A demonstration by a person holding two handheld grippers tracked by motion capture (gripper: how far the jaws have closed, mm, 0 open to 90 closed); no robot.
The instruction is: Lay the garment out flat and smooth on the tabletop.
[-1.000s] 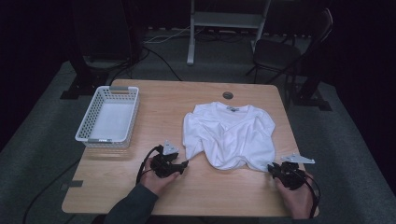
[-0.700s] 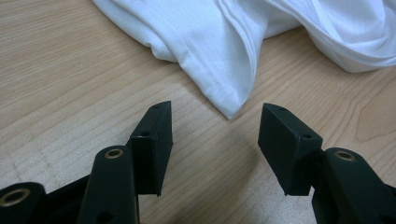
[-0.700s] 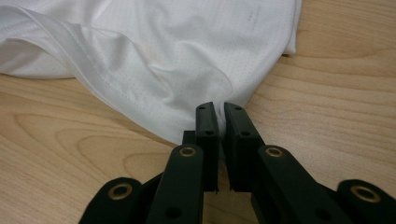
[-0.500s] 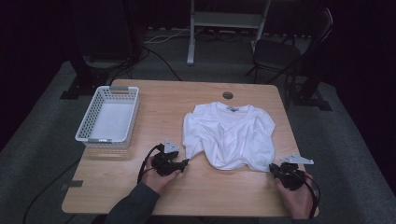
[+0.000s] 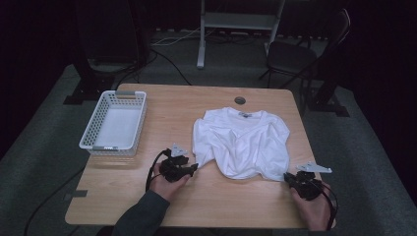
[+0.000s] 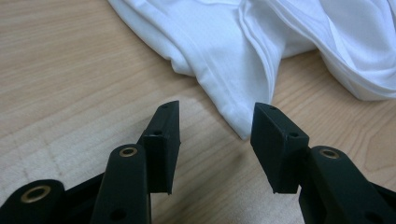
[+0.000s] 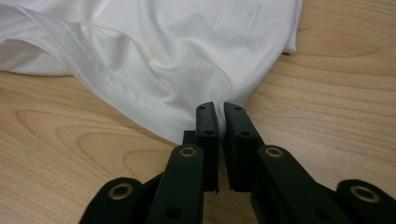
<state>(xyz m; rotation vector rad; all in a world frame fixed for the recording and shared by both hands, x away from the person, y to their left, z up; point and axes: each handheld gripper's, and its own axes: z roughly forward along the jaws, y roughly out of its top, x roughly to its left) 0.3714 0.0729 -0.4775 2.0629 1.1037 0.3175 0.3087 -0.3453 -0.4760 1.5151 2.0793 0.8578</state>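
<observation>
A white T-shirt (image 5: 243, 142) lies crumpled on the wooden table (image 5: 162, 206), collar toward the far edge. My left gripper (image 5: 193, 168) sits at the shirt's near left corner. In the left gripper view its jaws have just been closing, and the gripper (image 6: 215, 126) still stands open around the tip of the shirt's hem (image 6: 236, 119), with the pads apart from the cloth. My right gripper (image 5: 287, 177) is at the shirt's near right corner. The right gripper view shows the gripper (image 7: 220, 116) shut on a fold of the shirt (image 7: 154, 56).
A white plastic basket (image 5: 115, 123) stands at the table's left side. A small round hole (image 5: 240, 100) sits near the far edge. A chair (image 5: 300, 49) and a metal stand (image 5: 236, 24) are on the dark floor behind the table.
The right gripper's jaws have come together on the shirt's corner. Both hands have kept their places beside the shirt.
</observation>
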